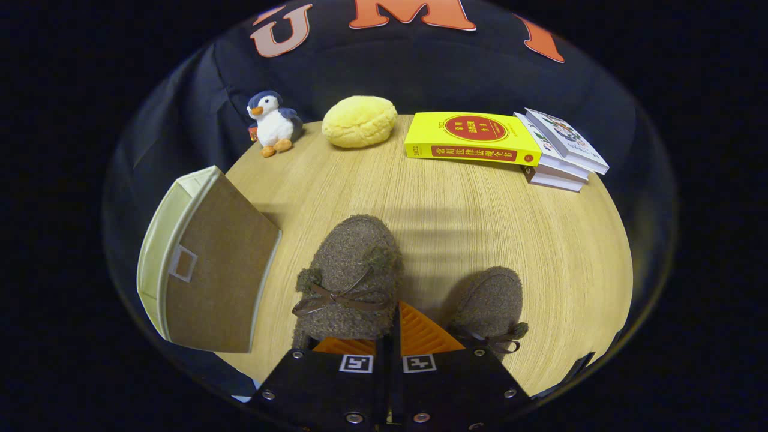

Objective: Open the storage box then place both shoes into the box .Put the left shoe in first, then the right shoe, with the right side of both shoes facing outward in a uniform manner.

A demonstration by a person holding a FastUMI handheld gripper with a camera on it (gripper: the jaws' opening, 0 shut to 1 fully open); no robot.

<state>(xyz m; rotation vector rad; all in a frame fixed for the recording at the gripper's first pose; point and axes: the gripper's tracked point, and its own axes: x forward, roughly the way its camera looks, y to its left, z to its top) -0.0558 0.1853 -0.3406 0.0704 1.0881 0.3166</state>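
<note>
Two fuzzy brown shoes with dark bows lie toe-away on the wooden table (480, 228). The left-hand shoe (351, 270) looms large just ahead of my fingers. My gripper (389, 321) is shut on its rear rim, with one finger (345, 346) under the shoe's heel part and the other (423, 333) beside it. The right-hand shoe (492, 300) rests on the table just right of the fingers. The storage box (207, 270), cream-sided with a brown front flap, stands to the left of the held shoe, flap shut.
At the far side of the table sit a plush penguin (273, 123), a yellow bun-shaped cushion (360, 122), a thick yellow book (471, 137) and a stack of white books (561, 150). Bare wood lies between the shoes and these items.
</note>
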